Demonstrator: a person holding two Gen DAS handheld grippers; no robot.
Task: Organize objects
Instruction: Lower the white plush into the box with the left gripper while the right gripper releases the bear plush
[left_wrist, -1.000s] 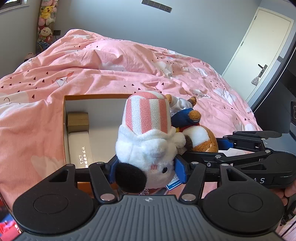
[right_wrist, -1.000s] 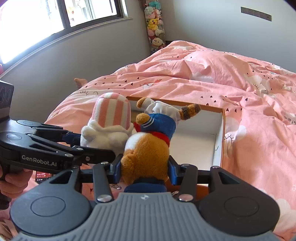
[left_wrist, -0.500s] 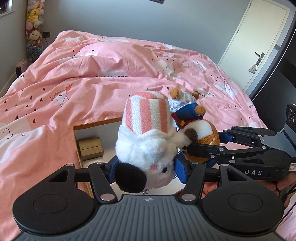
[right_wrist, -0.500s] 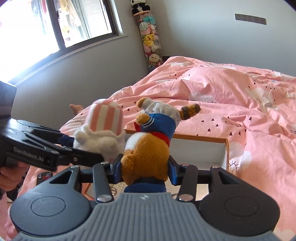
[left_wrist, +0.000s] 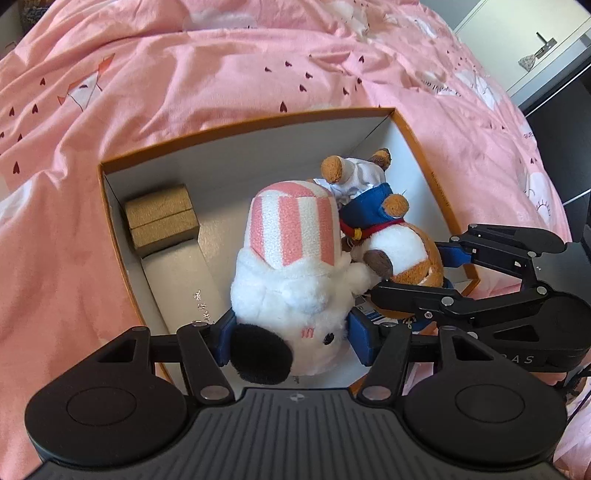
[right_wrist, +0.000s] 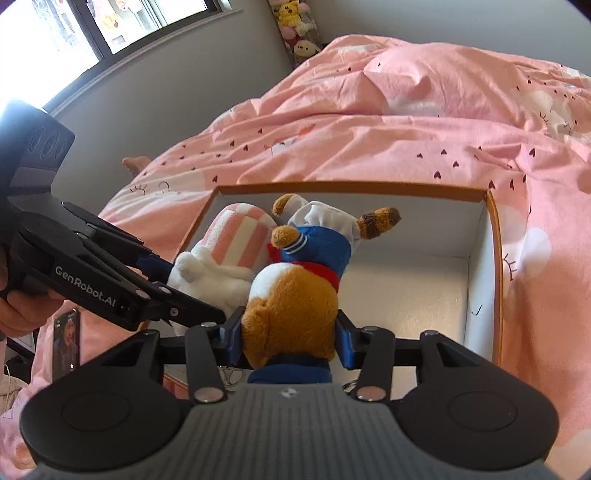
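Plush fills both grippers above an orange-rimmed cardboard box with white inner walls (left_wrist: 419, 147), which rests on a bed under a rumpled pink duvet printed with small dark hearts (left_wrist: 221, 66). The left gripper (left_wrist: 288, 332) is clamped on the head of a fluffy white soft toy in a pink-and-white striped knit outfit (left_wrist: 291, 236), held head-down over the middle of the box. The right gripper (right_wrist: 290, 338) is squeezed onto the head of a brown-and-white plush dog in a blue sailor suit with a red collar (right_wrist: 295, 295), also inverted and hanging over the box beside the white toy, the two touching.

Both toys look light, soft and compressible; their pile dents under the blue pads, so a firm hold across the stuffed head or body should serve better than a limb or loose clothing, which would likely flop or slip free. Neither seems fragile, and a short drop into the box should do no harm.

Against the box's left wall sit two stacked tan, rough-textured small boxes (left_wrist: 160, 219) and, nearer the camera, a long off-white carton with faint lettering (left_wrist: 181, 280), leaving room for the toys toward the box's right side.
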